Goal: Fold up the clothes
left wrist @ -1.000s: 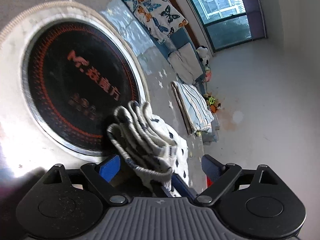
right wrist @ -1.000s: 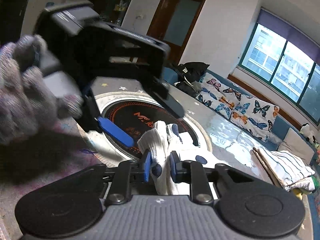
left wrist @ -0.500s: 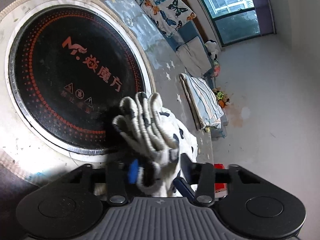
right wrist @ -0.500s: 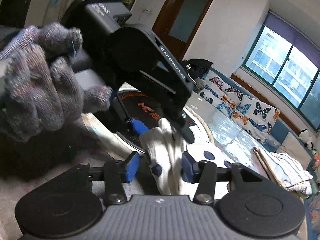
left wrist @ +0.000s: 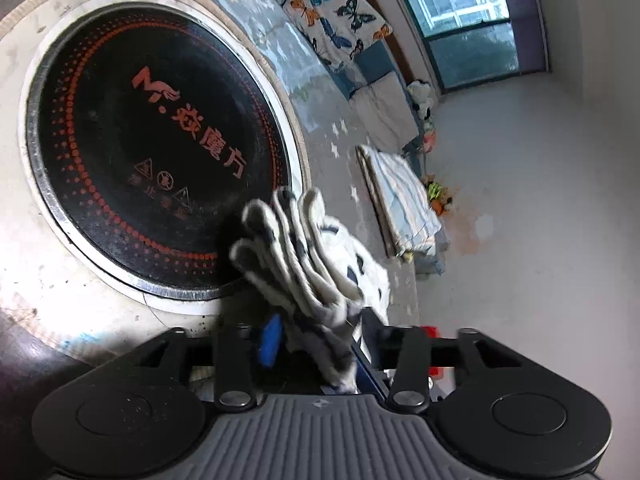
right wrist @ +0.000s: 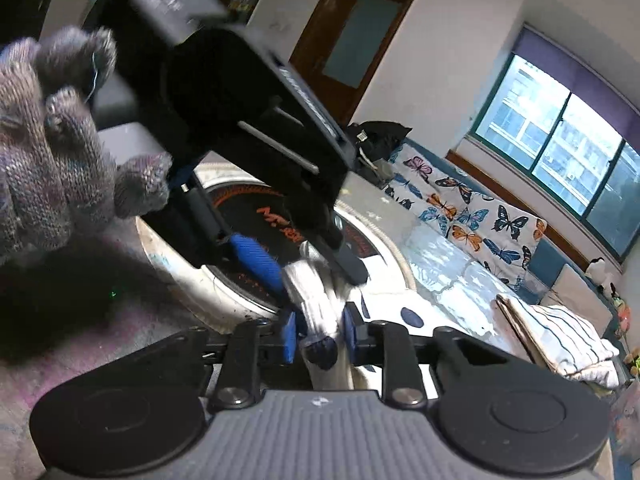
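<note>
Both the left gripper (left wrist: 316, 344) and right gripper (right wrist: 318, 338) clamp the bunched dotted cloth (left wrist: 304, 256) between them.

Round black induction hob (left wrist: 152, 152) with orange lettering is set into the table (left wrist: 24, 280). Beyond the hob, a butterfly-print cushion (right wrist: 476, 208) is seen beneath the window (right wrist: 560, 160); a brown door (right wrist: 356, 36) is seen further back.

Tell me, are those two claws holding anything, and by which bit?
Both hold the white dotted garment: the left gripper pinches its bunched, pleated edge, and the right gripper clamps the same gathered bundle lower down.
</note>
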Action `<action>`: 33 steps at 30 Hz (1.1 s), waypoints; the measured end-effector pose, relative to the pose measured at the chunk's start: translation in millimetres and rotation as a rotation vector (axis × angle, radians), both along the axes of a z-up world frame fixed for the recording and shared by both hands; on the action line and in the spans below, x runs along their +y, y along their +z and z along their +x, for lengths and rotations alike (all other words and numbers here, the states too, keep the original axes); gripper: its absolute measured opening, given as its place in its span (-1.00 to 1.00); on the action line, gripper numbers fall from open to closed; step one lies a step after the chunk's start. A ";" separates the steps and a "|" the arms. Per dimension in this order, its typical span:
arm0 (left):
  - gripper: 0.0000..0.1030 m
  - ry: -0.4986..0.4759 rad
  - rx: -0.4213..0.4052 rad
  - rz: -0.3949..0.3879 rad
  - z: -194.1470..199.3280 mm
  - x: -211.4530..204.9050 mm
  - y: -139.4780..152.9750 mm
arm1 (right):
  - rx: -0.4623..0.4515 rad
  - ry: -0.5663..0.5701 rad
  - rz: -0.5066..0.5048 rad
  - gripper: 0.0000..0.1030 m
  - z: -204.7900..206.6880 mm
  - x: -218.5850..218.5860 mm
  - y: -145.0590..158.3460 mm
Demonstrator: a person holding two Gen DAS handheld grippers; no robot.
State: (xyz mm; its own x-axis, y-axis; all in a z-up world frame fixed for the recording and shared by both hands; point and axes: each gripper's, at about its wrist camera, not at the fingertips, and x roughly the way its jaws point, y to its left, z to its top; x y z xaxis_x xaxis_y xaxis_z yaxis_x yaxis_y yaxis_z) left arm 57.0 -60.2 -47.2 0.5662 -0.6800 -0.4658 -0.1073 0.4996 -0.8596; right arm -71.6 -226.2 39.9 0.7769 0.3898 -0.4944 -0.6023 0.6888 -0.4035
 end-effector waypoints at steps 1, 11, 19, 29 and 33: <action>0.14 0.008 -0.008 0.000 -0.9 1.5 0.8 | 0.001 -0.002 0.014 -0.59 -1.4 -2.3 1.4; 0.55 0.006 0.013 -0.045 -6.8 -3.2 -2.8 | -0.020 -0.019 0.112 -0.60 -18.8 -11.5 19.9; 0.32 0.006 0.030 -0.079 -10.1 2.2 -13.1 | 0.006 0.034 0.150 -0.61 -35.2 -10.1 25.6; -0.13 0.005 0.031 -0.057 -16.5 11.1 -20.7 | 0.120 0.036 0.229 -0.32 -39.1 -24.5 31.0; -0.21 0.000 0.038 -0.009 -15.4 12.6 -20.9 | 0.150 0.000 0.281 -0.23 -37.4 -46.9 41.4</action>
